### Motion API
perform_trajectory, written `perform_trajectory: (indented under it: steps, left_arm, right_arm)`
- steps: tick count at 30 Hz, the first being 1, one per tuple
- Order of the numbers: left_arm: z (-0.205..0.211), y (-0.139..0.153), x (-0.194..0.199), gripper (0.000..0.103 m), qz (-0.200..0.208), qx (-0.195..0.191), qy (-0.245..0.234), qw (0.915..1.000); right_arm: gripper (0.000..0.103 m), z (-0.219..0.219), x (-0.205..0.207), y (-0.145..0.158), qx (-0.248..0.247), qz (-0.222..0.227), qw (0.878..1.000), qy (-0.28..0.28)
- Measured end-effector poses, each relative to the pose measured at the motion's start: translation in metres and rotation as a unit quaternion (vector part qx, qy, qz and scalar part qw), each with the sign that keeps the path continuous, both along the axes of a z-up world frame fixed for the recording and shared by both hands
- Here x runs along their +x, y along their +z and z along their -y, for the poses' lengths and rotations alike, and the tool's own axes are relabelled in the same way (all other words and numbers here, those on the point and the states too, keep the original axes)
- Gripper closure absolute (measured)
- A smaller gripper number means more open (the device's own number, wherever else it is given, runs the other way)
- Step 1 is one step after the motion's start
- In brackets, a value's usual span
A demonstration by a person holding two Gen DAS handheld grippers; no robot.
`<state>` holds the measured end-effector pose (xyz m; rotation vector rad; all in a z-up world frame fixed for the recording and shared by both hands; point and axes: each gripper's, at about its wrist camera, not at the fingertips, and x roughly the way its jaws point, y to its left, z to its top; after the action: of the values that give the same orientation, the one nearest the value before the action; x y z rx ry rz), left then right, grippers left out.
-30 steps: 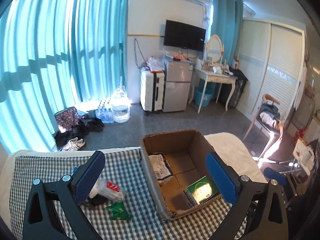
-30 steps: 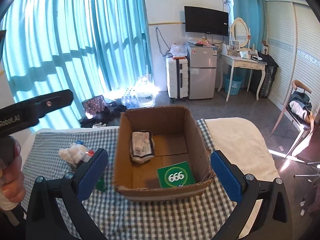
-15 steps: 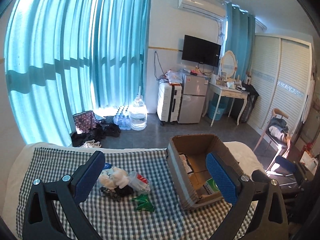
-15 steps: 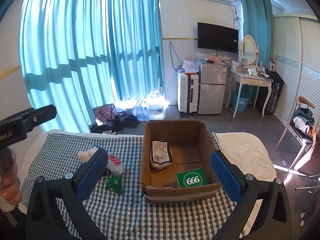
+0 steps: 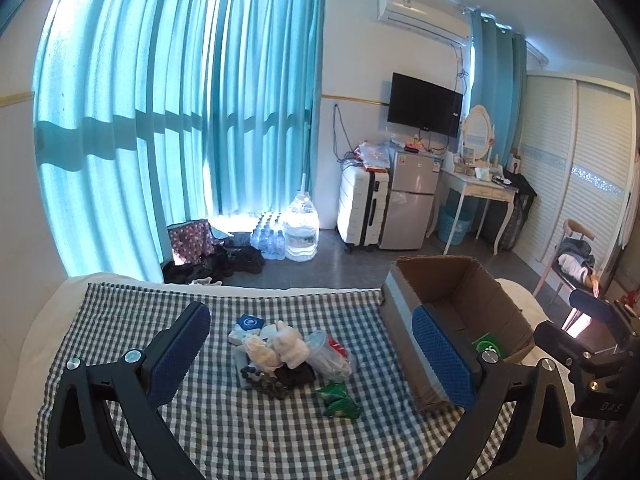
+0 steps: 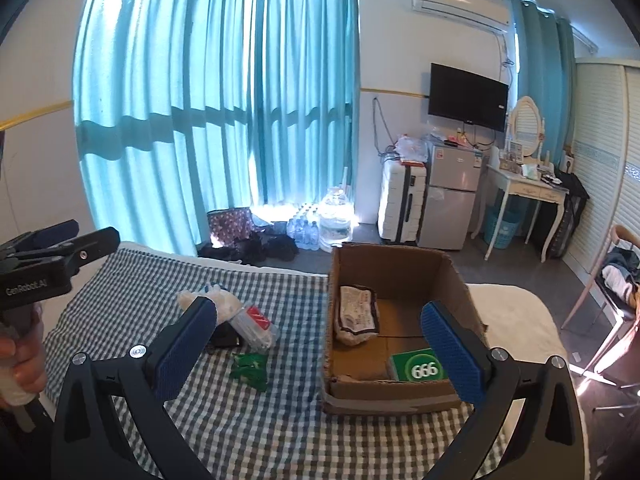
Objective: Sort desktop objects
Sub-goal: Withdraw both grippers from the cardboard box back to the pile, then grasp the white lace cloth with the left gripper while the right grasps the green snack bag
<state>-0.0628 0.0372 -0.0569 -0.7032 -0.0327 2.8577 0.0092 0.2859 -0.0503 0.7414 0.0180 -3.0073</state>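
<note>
Left gripper (image 5: pixel 310 354): you hold it above the near edge of the checked cloth (image 5: pixel 160 320); its blue pads are spread wide with nothing between them.
Right gripper (image 6: pixel 320 346): you hold it over the near edge too, facing the box; its jaws are wide apart and carry nothing.
Your hand (image 6: pixel 18 364): it grips the handle of the left tool at the left border of the right wrist view.
Pile of small objects (image 5: pixel 286 354): it sits near the middle of the cloth, well clear of the far edge; pale wrapped bundles, a clear packet with a red label, a blue-and-white pack and something dark lie touching one another.
Green packet (image 5: pixel 338 396): it lies flat on the cloth just beside the pile, on its near side, between the pile and the box.
Cardboard box (image 6: pixel 400 272): it stands open at the right side of the cloth.
White pouch (image 6: pixel 357 314): it leans in the box's far left corner.
Green card marked 666 (image 6: pixel 418 368): it lies on the box floor by the near wall.
</note>
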Motion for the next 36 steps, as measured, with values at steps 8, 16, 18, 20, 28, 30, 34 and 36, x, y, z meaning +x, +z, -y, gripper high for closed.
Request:
perform_trajectory:
  steps: [8, 16, 18, 20, 28, 30, 34, 36]
  left_arm:
    - [0.041, -0.009, -0.021, 0.000, 0.005, 0.007, 0.043, 0.9990]
    - [0.075, -0.009, -0.050, 0.000, 0.010, 0.010, 0.088, 0.9960]
    - [0.080, -0.020, -0.055, 0.000, 0.015, 0.012, 0.090, 0.9957]
    - [0.082, -0.032, -0.060, 0.000, 0.026, 0.005, 0.092, 0.9954]
    - [0.084, -0.065, -0.079, 0.000, 0.046, -0.001, 0.088, 0.9951]
    - [0.086, -0.074, -0.086, 0.000, 0.053, 0.003, 0.086, 0.9949]
    - [0.088, -0.097, -0.103, 0.000, 0.069, 0.009, 0.082, 0.9941]
    - [0.087, -0.111, -0.110, 0.000, 0.082, 0.004, 0.080, 0.9934]
  right_arm:
    - [0.000, 0.015, -0.036, -0.004, -0.022, -0.008, 0.999, 0.028]
    - [0.000, 0.040, -0.068, 0.015, -0.038, -0.035, 0.997, 0.055]
    - [0.000, 0.047, -0.074, 0.012, -0.042, -0.032, 0.996, 0.065]
    - [0.000, 0.053, -0.077, 0.002, -0.047, -0.027, 0.996, 0.077]
    - [0.000, 0.073, -0.092, -0.044, -0.034, 0.011, 0.994, 0.104]
    - [0.000, 0.073, -0.097, -0.052, -0.043, 0.021, 0.993, 0.112]
    - [0.000, 0.079, -0.111, -0.074, -0.041, 0.039, 0.992, 0.113]
    - [0.000, 0.081, -0.117, -0.087, -0.049, 0.054, 0.990, 0.122]
